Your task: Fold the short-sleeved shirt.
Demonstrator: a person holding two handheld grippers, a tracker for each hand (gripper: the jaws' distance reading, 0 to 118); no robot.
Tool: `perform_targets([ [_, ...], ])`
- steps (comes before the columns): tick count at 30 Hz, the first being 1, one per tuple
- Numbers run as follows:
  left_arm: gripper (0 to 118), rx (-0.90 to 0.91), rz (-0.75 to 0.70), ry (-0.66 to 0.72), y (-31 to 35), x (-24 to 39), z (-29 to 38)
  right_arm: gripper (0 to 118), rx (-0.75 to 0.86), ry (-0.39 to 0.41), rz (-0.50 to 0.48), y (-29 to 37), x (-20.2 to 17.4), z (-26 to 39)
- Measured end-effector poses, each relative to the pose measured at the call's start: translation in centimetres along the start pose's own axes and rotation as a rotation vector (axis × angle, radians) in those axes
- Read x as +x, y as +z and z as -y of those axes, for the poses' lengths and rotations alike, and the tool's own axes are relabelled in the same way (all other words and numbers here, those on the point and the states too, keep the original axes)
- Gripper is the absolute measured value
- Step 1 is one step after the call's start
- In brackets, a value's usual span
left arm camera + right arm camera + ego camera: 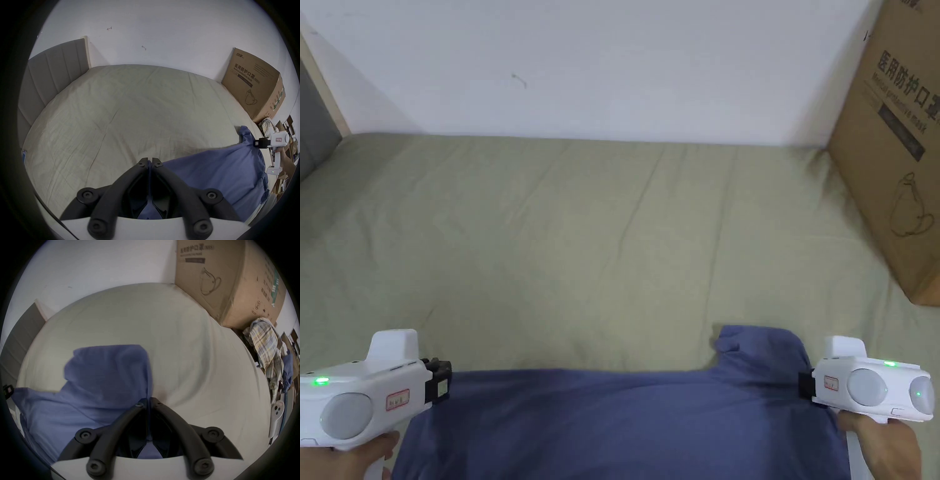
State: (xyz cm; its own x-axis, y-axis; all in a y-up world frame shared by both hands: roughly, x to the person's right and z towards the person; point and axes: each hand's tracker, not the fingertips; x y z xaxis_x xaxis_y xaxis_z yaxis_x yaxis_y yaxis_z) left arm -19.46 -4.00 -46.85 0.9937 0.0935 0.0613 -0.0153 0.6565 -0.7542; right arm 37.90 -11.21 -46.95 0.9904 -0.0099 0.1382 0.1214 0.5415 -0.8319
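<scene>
A blue short-sleeved shirt [625, 419] is stretched between my two grippers over the near edge of the bed [581, 237]. My left gripper [440, 382] holds its left edge, and in the left gripper view its jaws [150, 162] are shut on a fold of blue cloth. My right gripper [805, 385] holds the right edge just below a sleeve [759, 350] that lies on the sheet. In the right gripper view the jaws [148, 400] are shut on the shirt [90, 382].
A large cardboard box [894, 162] stands on the bed's right side against the white wall. A grey padded headboard [48, 78] borders the left. A pile of plaid clothes [266, 347] lies right of the bed, below the box.
</scene>
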Motion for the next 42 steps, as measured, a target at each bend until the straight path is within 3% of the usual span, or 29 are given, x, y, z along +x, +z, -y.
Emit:
perform_targets([
  [10, 0, 0.015, -0.041, 0.042, 4.2, -1.1, 1.5, 1, 0.229, 0.016, -0.116, 14.9, -1.4, 2.7],
  [15, 0, 0.030, -0.058, 0.055, 7.3, -2.2, 3.0, 1, 0.283, -0.067, -0.204, 21.6, 0.0, 6.5],
  [19, 0, 0.026, -0.062, 0.078, 9.8, -3.2, 5.3, 1, 0.287, -0.069, -0.218, 25.1, 0.2, 11.1],
  [27, 0, -0.089, -0.075, 0.067, 11.2, -3.3, 13.2, 1, 0.166, -0.168, -0.205, 24.3, 1.0, 21.0],
  [33, 0, -0.171, -0.096, 0.046, 9.7, -4.1, 17.9, 1, 0.031, -0.268, -0.100, 20.6, 1.4, 26.2],
  [40, 1, -0.209, -0.102, -0.002, 10.5, -3.3, 19.2, 2, 0.017, -0.251, -0.036, 19.1, 0.4, 26.9],
  [42, 10, -0.216, -0.090, 0.042, 10.9, -3.6, 18.7, 10, 0.035, -0.263, -0.008, 19.9, 0.0, 26.6],
])
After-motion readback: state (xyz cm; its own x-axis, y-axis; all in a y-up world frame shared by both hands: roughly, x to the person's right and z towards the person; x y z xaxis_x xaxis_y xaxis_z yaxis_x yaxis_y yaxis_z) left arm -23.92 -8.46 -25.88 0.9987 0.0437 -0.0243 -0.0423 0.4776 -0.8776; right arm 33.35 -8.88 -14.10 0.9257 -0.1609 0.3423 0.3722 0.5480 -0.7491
